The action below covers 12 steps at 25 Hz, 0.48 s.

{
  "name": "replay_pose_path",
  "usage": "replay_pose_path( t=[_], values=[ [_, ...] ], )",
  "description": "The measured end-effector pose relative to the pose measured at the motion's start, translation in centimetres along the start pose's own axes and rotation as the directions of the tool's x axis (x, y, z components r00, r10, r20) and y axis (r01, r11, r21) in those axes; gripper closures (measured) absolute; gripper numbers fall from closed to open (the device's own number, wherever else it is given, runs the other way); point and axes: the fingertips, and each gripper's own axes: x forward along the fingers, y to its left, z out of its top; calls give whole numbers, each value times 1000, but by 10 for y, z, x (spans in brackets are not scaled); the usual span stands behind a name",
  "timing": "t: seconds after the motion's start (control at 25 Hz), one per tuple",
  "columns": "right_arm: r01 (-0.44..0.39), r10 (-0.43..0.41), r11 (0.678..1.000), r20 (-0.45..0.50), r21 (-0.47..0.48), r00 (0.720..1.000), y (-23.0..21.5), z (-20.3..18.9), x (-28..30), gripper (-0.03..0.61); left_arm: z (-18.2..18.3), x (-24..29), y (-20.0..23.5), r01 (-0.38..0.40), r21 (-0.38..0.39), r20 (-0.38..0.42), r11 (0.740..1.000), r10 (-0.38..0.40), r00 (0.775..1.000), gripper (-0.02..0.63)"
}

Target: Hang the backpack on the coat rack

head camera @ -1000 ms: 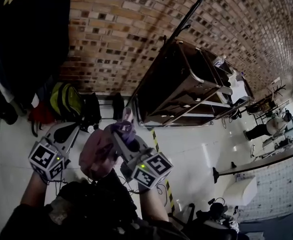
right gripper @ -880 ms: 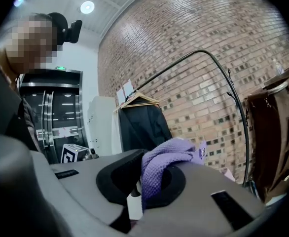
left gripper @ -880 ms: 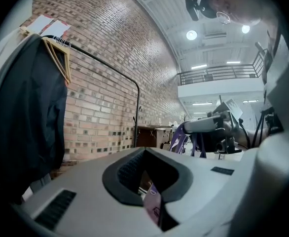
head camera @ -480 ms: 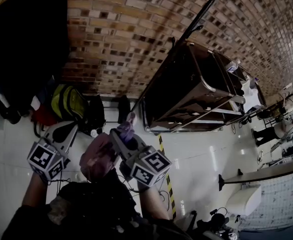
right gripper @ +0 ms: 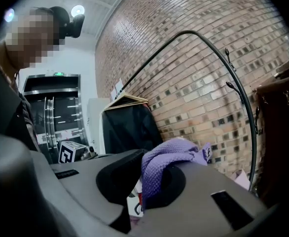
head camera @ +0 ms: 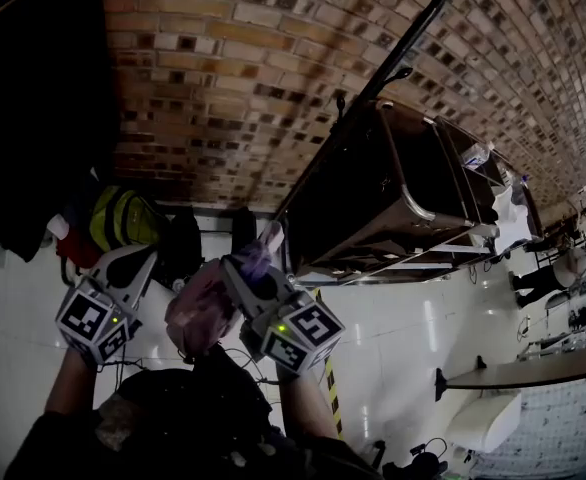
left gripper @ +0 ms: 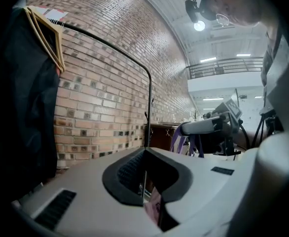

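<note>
Backpack (head camera: 201, 310), pink, hangs between both grippers: the right gripper (head camera: 261, 251) is clenched on its purple strap (right gripper: 166, 157), and the left gripper (head camera: 133, 263) pinches pink fabric low between closed jaws. Beyond them stands the black coat rack (head camera: 405, 36), then a brick wall (head camera: 233, 68).

backpack (head camera: 201, 308) before coat rack (left gripper: 149, 112)
</note>
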Motion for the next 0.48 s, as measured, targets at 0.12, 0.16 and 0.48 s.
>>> replay_pose_path(
  t=[0.12, 0.16, 0.48],
  values=[
    [-7, 7, 1000, -1, 5, 1000, -38, 15, 7, 563, 9, 36, 7, -10, 0, 2, 1000, 10, 1000, 583],
    [-9, 9, 1000, -3, 7, 1000, -50, 20, 10, 563, 11, 48, 10, -12, 1, 3, 1000, 12, 1000, 583],
    [-64, 64, 997, -28, -30, 998, -122, 49, 32, 563, 26, 132, 21, -25, 5, 11, 1000, 25, 1000, 583]
  ],
)
